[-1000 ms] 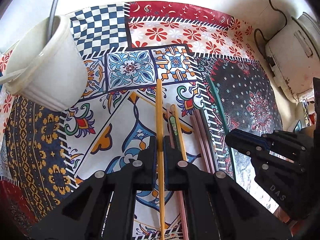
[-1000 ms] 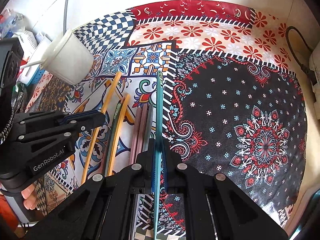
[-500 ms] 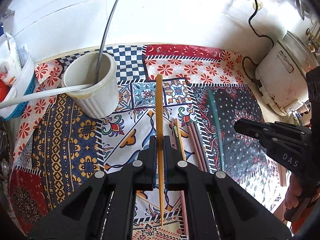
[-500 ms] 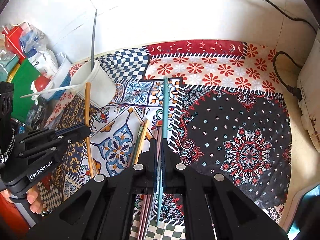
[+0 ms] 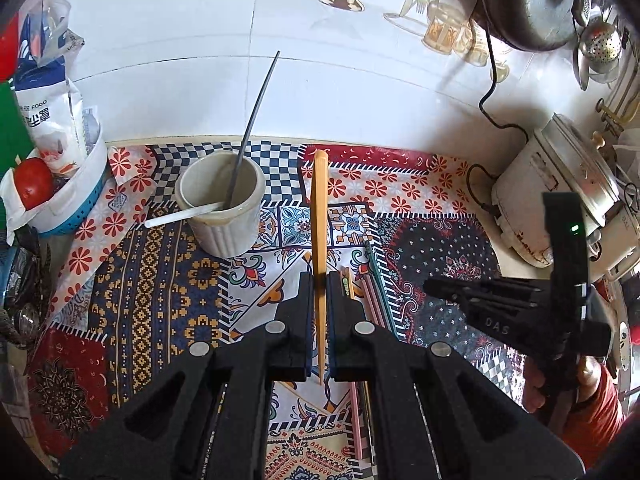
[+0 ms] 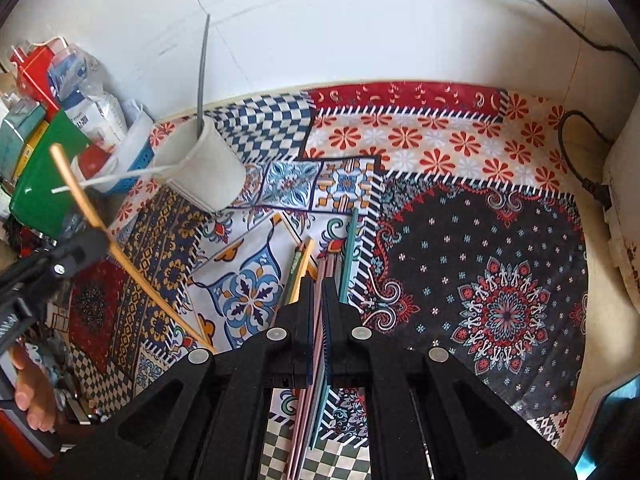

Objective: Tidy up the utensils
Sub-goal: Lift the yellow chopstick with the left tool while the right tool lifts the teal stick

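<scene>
Left claw [image 5: 319,292] grips yellow chopstick [image 5: 320,216] beside white cup [image 5: 222,204]

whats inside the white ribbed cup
Two utensils stand in the white ribbed cup: a dark grey chopstick leaning on the far rim and a white chopstick jutting out sideways. Their lower ends and the cup's bottom are hidden.

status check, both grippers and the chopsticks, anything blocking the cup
Left gripper shut on yellow chopstick, lifted. Right gripper shut on teal chopstick. Cup upright, already holds two utensils. Path looks clear.
</scene>
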A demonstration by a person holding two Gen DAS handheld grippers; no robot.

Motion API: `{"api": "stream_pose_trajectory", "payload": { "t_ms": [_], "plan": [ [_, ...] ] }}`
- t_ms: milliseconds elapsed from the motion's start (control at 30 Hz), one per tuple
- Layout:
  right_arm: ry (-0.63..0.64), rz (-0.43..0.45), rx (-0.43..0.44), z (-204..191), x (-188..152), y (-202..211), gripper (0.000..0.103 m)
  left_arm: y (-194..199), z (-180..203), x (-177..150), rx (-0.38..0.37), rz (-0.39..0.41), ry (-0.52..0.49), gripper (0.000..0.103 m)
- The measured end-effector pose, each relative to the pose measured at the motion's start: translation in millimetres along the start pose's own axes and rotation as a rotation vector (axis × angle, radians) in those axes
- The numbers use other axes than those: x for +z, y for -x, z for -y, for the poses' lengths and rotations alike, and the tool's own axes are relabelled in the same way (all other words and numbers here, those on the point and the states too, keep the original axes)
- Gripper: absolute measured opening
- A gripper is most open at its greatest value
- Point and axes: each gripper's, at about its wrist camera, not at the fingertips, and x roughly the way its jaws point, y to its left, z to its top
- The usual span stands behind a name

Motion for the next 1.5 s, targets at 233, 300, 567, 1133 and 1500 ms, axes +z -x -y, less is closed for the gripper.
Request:
{"api": "stream_pose_trajectory", "payload": {
  "t_ms": [233, 300, 567, 1133, 1500],
  "plan": [
    [-0.009, -0.16, -0.037, 8, -21, -51, 0.007, 11, -2, 1, 0.009, 0.032, 0.0, 0.004],
    [-0.005, -0.179, -0.052, 8, -25, -59, 0.007, 14, -2, 2, 0.005, 0.04, 0.002, 0.004],
    [0.011, -0.169, -0.094, 10, -27, -69, 0.009, 25, 2, 6, 0.006, 0.078, -0.007, 0.004],
    [0.007, -0.074, -0.116, 1, 1, -67, 0.005, 50, -5, 25, 0.019, 0.17, -0.001, 0.004],
    [0.026, 0.031, -0.061, -4, 9, -14, 0.002, 71, -14, 48, 0.024, 0.253, 0.021, 0.004]
  ]
}}
